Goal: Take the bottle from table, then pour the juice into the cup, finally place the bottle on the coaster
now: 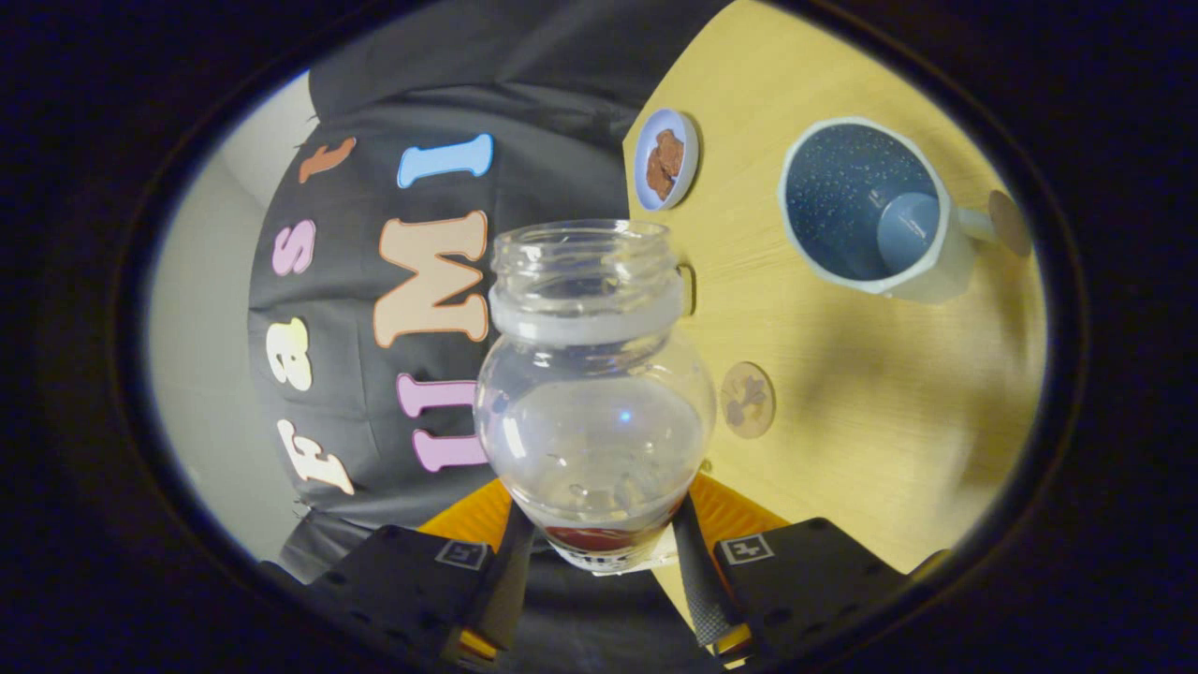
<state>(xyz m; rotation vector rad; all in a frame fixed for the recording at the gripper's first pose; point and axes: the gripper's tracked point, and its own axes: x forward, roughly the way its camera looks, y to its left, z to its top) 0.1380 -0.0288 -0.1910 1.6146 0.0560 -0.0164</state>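
The bottle [595,393] is clear glass, uncapped, and sits clamped between the two fingers of the tool [599,552], one finger pressing on each side of its lower body. The view is rolled, so the tabletop [870,421] stands on edge beyond the bottle. The cup [870,211], white outside and blue inside, rests on the tabletop with its mouth toward the camera. A round coaster [747,400] lies just beside the bottle. A small dish [665,159] holds something brown.
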